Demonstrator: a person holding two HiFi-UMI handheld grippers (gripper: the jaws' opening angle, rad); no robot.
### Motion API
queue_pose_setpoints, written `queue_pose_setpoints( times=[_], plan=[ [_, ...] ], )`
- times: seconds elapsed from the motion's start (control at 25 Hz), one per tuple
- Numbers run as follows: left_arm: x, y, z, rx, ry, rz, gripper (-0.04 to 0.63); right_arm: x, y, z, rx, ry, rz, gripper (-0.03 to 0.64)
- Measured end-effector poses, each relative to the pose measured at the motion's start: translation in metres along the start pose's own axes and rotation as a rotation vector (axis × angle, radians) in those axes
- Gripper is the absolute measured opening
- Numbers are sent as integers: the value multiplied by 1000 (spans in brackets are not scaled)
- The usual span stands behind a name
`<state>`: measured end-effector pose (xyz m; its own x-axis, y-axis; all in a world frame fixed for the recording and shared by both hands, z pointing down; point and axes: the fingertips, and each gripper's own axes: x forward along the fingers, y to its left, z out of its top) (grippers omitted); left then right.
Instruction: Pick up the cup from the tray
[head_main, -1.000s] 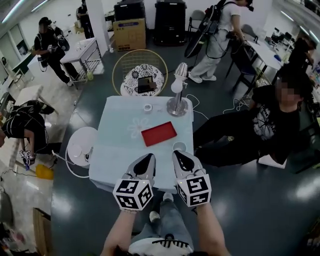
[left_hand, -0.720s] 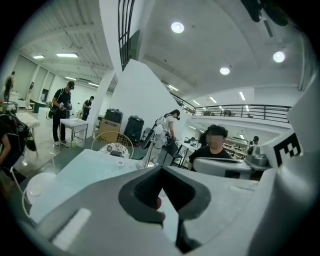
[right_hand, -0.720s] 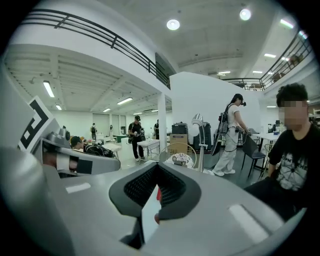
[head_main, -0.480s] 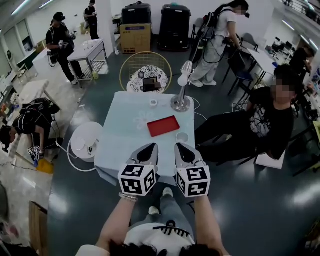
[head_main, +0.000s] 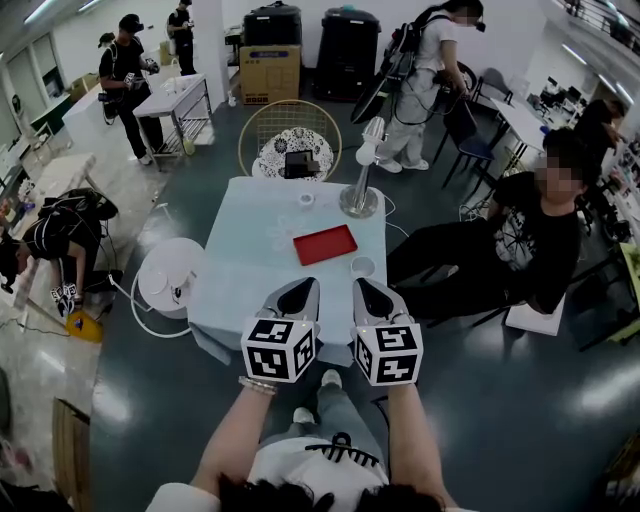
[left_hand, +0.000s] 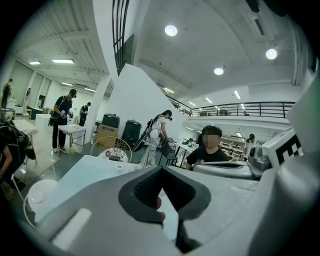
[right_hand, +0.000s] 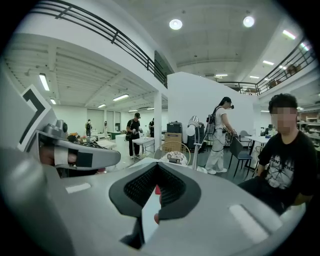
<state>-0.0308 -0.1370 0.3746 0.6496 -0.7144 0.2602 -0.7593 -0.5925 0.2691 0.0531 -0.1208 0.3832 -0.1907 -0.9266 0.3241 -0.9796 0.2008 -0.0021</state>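
Observation:
A white cup (head_main: 362, 267) stands on the pale blue table (head_main: 250, 290), just off the right front corner of the red tray (head_main: 325, 244). The tray is flat with nothing on it. Both grippers hover side by side over the table's near edge, pointing toward the tray. My left gripper (head_main: 303, 291) is shut and holds nothing. My right gripper (head_main: 365, 291) is shut as well, a short way in front of the cup. In each gripper view the grey jaws meet, left gripper (left_hand: 161, 169) and right gripper (right_hand: 157, 165), and a sliver of red tray (right_hand: 157, 190) shows through the gap.
A silver desk lamp (head_main: 358, 200) and a small white ring (head_main: 306, 198) stand at the table's far side. A round wire chair (head_main: 289, 150) is behind the table and a white round stand (head_main: 168, 282) at its left. A seated person (head_main: 520, 240) is close on the right.
The head view has drawn back and up, so the table looks smaller and farther. Both grippers stay shut, side by side at the near edge. People in the background have walked on.

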Motion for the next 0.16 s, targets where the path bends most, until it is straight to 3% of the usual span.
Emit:
queue_pose_setpoints(
  times=[0.16],
  plan=[
    [3,2,-2,10,13,6,0,2,-1,-1,-3,7,-9,23]
  ],
)
